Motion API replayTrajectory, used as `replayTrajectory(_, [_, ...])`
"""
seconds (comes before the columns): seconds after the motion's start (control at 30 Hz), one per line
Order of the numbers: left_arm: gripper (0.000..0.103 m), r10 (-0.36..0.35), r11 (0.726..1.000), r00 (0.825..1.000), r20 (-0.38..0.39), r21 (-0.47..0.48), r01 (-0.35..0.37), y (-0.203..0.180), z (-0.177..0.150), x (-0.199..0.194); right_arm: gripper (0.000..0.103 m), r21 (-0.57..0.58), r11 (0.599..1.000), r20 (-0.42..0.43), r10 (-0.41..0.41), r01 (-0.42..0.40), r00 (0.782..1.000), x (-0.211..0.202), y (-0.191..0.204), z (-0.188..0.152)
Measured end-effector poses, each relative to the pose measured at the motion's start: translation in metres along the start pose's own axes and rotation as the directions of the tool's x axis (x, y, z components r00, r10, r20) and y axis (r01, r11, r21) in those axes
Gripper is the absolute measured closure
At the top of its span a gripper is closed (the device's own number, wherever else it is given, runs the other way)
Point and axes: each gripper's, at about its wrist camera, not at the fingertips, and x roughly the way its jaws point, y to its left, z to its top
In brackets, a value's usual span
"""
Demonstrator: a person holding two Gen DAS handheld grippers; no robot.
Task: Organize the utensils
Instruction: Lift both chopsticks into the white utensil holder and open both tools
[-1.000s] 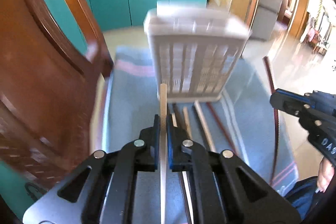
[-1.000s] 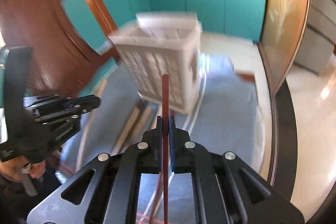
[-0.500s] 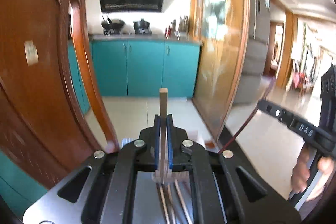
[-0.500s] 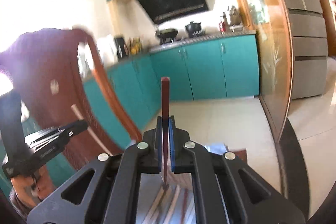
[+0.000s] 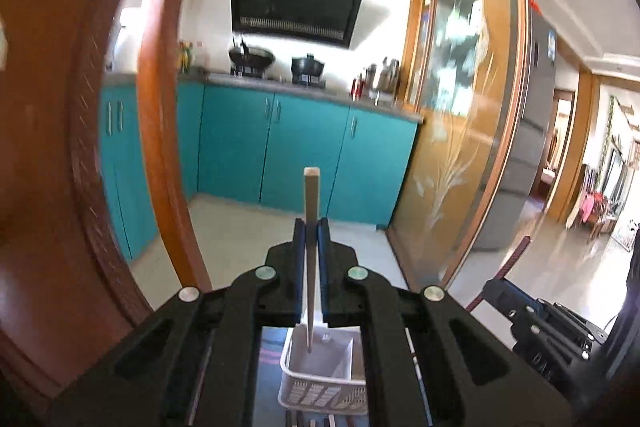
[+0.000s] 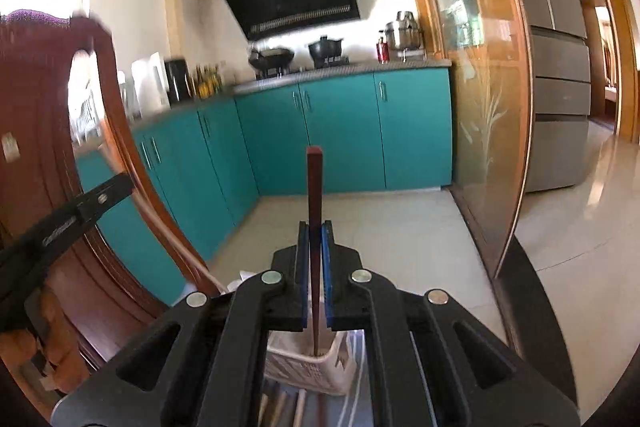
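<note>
Left gripper (image 5: 311, 227) clamped on pale chopstick (image 5: 311, 203), right gripper (image 6: 315, 229) clamped on dark chopstick (image 6: 314, 187). Both sticks near upright, lower tips hanging over the white basket (image 5: 320, 383) below; remaining chopsticks (image 6: 280, 407) lie on the cloth by its near side. Next move: straight down.

Both wrist cameras look along their fingers toward the teal cabinets (image 5: 280, 147) (shared), basket (image 5: 320, 379) close below.

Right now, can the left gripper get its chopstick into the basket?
Probably yes. The left gripper is shut on the pale chopstick, whose tip hangs over the white basket. That compartment looks open, nothing between. The right gripper sits off to the side, clear of the path.
</note>
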Motion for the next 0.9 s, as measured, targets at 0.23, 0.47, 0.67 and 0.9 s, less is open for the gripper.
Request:
replayTrajectory(0.23, [0.096,0.081,0.993,0.995,-0.056,0.087,-0.076,-0.008,-0.031,0.015,0.097,-0.014,1.000,-0.045,-0.010,0.009,0.999,0.006,0.000,-0.021])
replayTrajectory(0.47, [0.096,0.090,0.987,0.992,-0.089,0.141,-0.077,-0.013,-0.054,0.012,0.095,-0.041,0.998,-0.047,-0.042,0.040,0.998,-0.005,0.002,-0.031])
replayTrajectory(0.67, [0.078,0.072,0.986,0.995,-0.072,0.156,-0.060,-0.016,-0.058,-0.001,0.083,-0.033,0.999,-0.015,-0.030,0.030,0.999,-0.028,-0.004,-0.033])
replayTrajectory(0.9, [0.060,0.080,0.982,0.995,-0.052,0.176,-0.070,-0.007,-0.071,-0.022,0.071,-0.065,0.997,0.029,0.055,-0.053,0.998,-0.065,-0.017,-0.058])
